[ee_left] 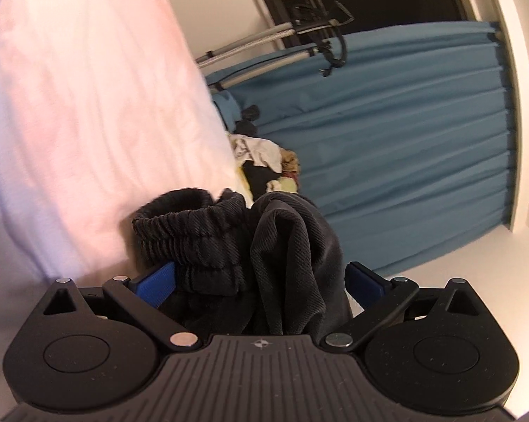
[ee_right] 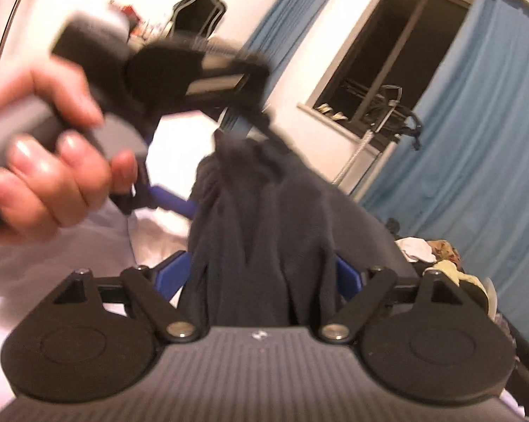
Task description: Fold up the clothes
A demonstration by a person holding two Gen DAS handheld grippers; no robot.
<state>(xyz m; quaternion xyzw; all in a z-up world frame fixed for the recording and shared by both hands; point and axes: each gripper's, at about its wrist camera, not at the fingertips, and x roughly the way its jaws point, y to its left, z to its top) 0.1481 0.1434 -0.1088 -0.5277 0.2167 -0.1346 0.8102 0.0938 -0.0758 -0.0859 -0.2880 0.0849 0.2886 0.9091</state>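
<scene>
A black garment with a ribbed elastic waistband is bunched between my left gripper's blue fingers, which are shut on it. In the right wrist view the same dark garment hangs between my right gripper's blue fingers, shut on it. The left gripper also shows there, blurred, held in a hand at upper left, gripping the cloth's top. The fingertips are hidden by fabric.
A white bedsheet fills the left. A pile of mixed clothes lies beyond; it also shows in the right wrist view. Blue curtains and a dark window stand behind.
</scene>
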